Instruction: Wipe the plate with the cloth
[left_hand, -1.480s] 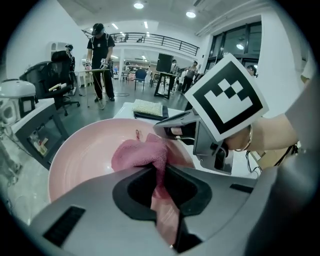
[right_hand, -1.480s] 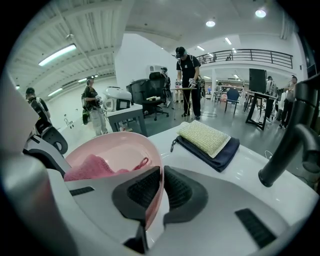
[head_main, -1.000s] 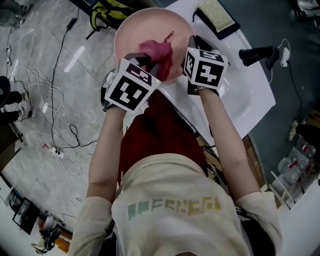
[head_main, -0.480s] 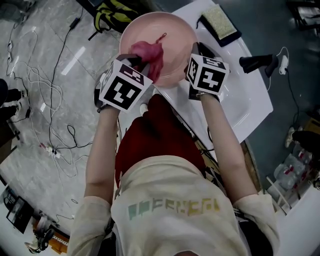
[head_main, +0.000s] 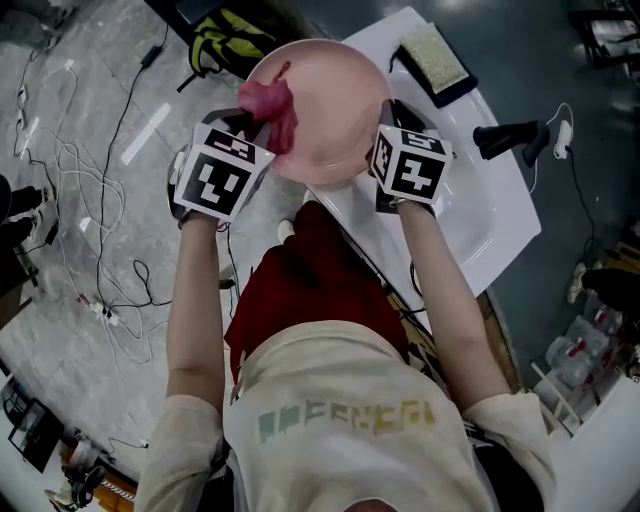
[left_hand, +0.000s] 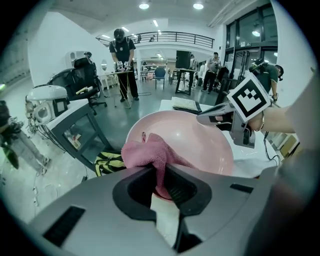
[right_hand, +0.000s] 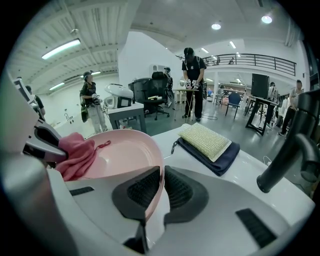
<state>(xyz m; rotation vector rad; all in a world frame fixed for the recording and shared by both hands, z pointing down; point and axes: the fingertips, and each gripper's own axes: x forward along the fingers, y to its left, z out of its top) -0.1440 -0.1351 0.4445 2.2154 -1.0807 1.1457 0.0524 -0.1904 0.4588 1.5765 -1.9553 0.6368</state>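
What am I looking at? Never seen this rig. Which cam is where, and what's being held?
There is no robot here: a person holds a handheld two-jaw gripper in each hand. The head view comes from a camera on the person's head, looking steeply down at both arms. The other two views each come from a camera that rides on one gripper and looks along its jaws. The cubes with square markers are part of the grippers.

The left gripper is shut on a pink cloth, which lies against the inside of a pink plate. The right gripper is shut on that plate's rim, at the edge of a white counter. On the counter lies a yellow-green scrub pad on a dark blue mat.
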